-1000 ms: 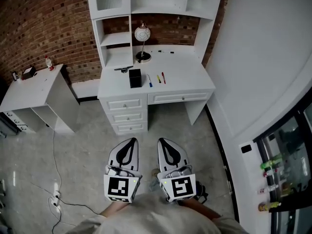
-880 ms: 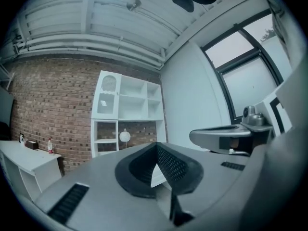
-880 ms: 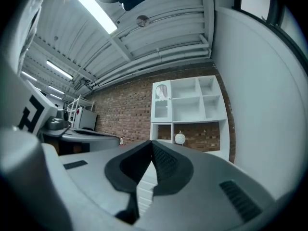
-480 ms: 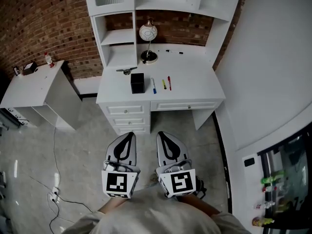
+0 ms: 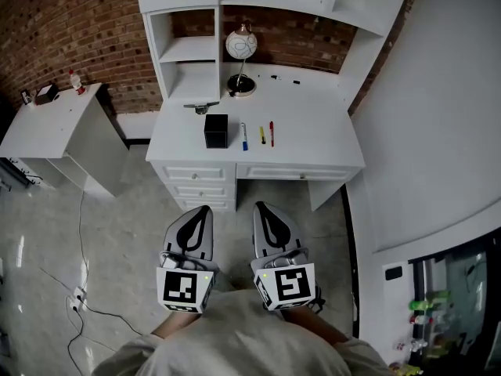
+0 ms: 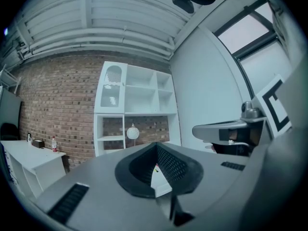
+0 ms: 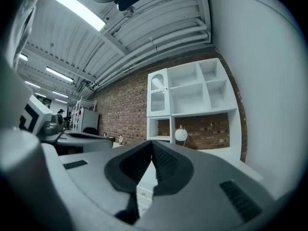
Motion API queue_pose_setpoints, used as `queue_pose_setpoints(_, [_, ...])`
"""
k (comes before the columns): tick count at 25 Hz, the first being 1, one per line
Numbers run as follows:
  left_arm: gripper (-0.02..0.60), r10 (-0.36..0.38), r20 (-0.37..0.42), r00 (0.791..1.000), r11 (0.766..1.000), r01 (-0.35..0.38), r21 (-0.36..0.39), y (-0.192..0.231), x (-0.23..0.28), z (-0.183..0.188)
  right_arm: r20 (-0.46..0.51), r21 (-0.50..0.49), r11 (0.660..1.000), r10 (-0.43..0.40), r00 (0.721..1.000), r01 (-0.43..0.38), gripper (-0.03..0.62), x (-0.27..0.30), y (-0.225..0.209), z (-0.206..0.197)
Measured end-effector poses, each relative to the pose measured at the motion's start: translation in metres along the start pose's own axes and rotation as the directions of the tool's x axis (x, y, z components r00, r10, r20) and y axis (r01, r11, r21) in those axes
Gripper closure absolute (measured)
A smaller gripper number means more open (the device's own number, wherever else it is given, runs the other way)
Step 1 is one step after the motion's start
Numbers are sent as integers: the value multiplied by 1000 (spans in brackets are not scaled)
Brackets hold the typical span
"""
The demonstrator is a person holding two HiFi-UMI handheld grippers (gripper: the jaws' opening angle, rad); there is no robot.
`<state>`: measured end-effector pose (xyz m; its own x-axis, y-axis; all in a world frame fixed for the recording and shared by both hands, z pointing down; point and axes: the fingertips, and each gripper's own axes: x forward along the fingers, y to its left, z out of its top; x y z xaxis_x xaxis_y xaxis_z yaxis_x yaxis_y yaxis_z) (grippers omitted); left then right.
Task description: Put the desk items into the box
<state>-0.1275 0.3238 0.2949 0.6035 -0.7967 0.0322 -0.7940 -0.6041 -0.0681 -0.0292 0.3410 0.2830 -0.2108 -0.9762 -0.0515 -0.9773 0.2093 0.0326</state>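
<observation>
A black box stands on the white desk, far ahead of both grippers. To its right lie a blue pen, a yellow pen and a red pen. A dark flat item lies behind the box, and two small dark bits sit near the back wall. My left gripper and right gripper hang side by side over the floor in front of the drawers, both shut with nothing in them.
A globe lamp stands at the desk's back under white shelves. A white side table at left carries a small bottle. A power strip and cable lie on the floor at left. A white wall runs along the right.
The desk has drawn a little nearer and shifted in the head view as the person moved toward it. Both grippers keep the same low, side-by-side pose, still shut.
</observation>
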Motion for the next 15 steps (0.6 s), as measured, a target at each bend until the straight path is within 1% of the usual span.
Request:
queue_pose_setpoints(3, [578, 2, -6, 1000, 1000, -2, -7, -3, 8, -2, -15, 3, 1000, 0, 1000, 0, 576, 2, -8, -8])
queue_pose_setpoints(8, [578, -3, -22, 1000, 1000, 3, 2, -3, 27, -4, -17, 9, 1000, -1, 1000, 1, 576, 15, -21, -12])
queue_pose_setpoints(12, [578, -25, -9, 1000, 1000, 25, 3, 0, 50, -3, -7, -27, 1000, -2, 1000, 2, 576, 30, -27, -11])
queue_pose_setpoints(15, [578, -37, -26, 999, 999, 37, -4, 5, 71, -4, -16, -49, 999, 3, 1000, -4, 576, 47, -34, -14])
